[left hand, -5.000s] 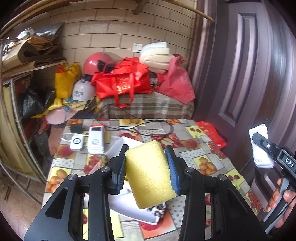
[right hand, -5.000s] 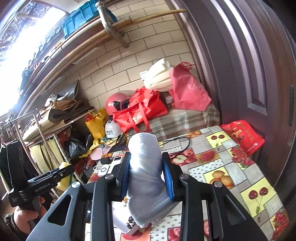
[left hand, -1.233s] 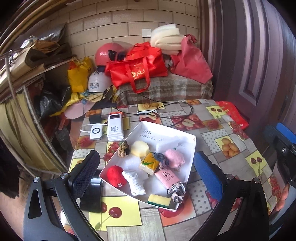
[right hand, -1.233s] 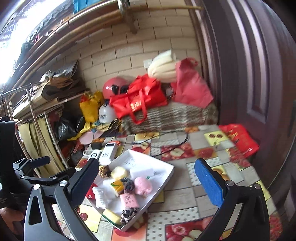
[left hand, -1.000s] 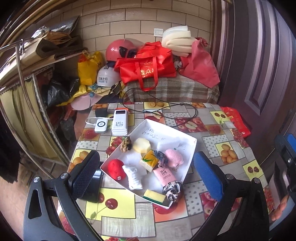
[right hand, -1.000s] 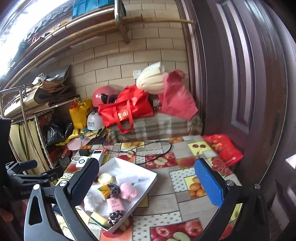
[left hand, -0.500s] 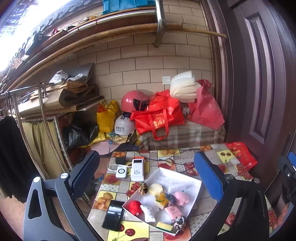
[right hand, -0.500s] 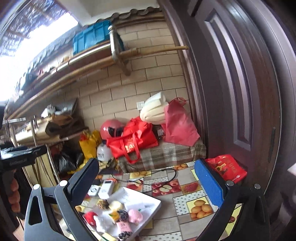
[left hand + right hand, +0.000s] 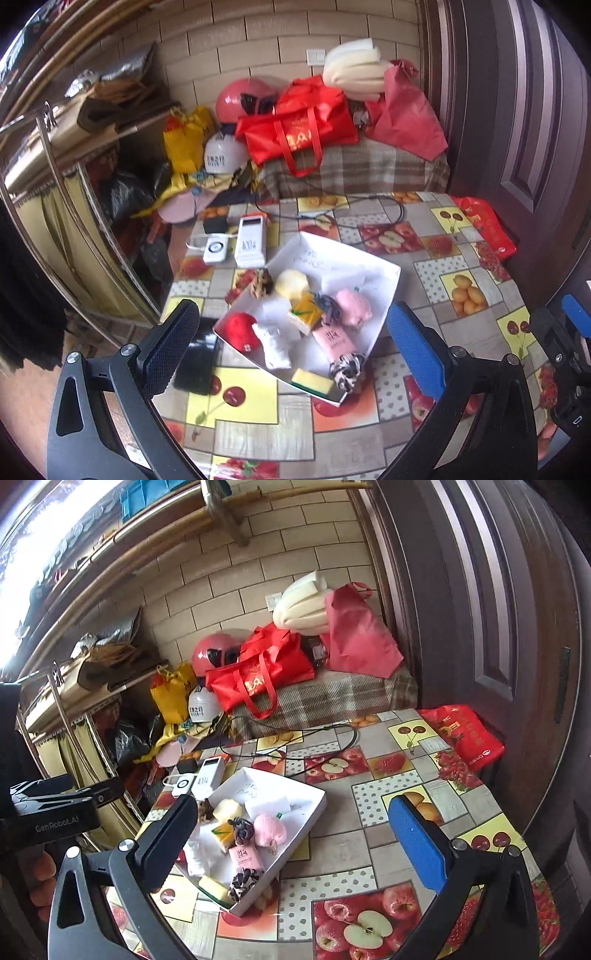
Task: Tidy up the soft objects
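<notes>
Five seconds ago the left tongs held a yellow sponge and the right tongs held a pale cloth thing. Now both tongs hold nothing, and the soft things lie in the box.

From the left camera, the left tongs (image 9: 291, 341) are wide open and hang above the table (image 9: 461, 295). The white box (image 9: 384, 271) sits in the middle of the fruit-pattern cloth. Inside it lie a red hat (image 9: 240, 330), a pink fluffy toy (image 9: 352, 308), a pink packet (image 9: 334, 339), a white cloth (image 9: 275, 347) and a yellow sponge (image 9: 310, 380) near the front edge. I think they are all in one box so the soft things stay together. A black phone (image 9: 195, 363) lies just beside the box, and a white power bank (image 9: 251, 242) lies behind it. These are hard, so maybe that is why they stay out.

From the right camera, the right tongs (image 9: 291, 840) are wide open too, high over the same box (image 9: 310, 812). The pink fluffy toy (image 9: 269, 829) and the sponge (image 9: 214, 888) show here as well. The other gripper is at the left edge, held in a hand (image 9: 40, 882). The job looks almost done.
</notes>
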